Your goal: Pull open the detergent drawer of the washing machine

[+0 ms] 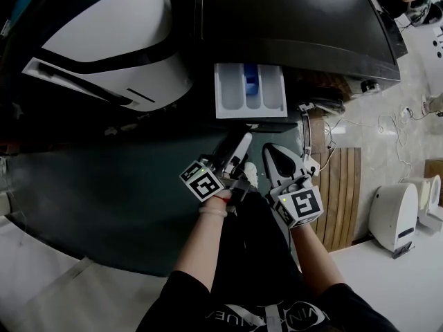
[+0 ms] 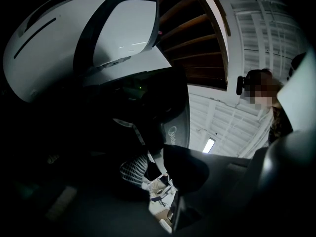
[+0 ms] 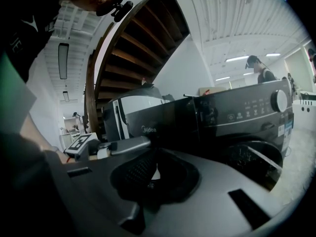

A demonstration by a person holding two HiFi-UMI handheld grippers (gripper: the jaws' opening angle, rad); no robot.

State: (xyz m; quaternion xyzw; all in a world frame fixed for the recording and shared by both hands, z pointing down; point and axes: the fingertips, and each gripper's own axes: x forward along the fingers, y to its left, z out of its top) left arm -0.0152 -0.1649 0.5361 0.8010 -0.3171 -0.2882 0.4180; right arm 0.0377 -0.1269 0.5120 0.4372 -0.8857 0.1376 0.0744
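Washing machine (image 1: 291, 19): a dark-bodied front loader is seen along the top of the head view. In the right gripper view (image 3: 237, 117) its control panel, a round knob (image 3: 281, 101) and the door glass are shown.
White-and-black machine (image 1: 104, 40): a rounded housing is set just beside the washing machine, on the left of the head view. It fills the upper left of the left gripper view (image 2: 98, 38).
Floor (image 1: 104, 199): a dark surface is spread under both machines and under the person.
Slatted wooden panel (image 1: 342, 192): it is laid flat on the right, beside the person's right arm.
White unit (image 1: 394, 216): it is placed on the pale floor further right, well apart from the machines.
Detergent drawer (image 1: 225, 92): it is pulled out of the washing machine's front at the corner next to the white-and-black machine. Its white compartments are exposed from above, and it is touched by neither gripper.
Left gripper (image 1: 242, 146): it is held just below the drawer, short of it. Its jaws are parted by a narrow gap and nothing is caught between them.
Right gripper (image 1: 272, 151): it is held beside the left one, also short of the drawer. Its jaws are brought together at the tips, with nothing held.
Blue insert (image 1: 250, 85): it is seated in the drawer's middle compartment.
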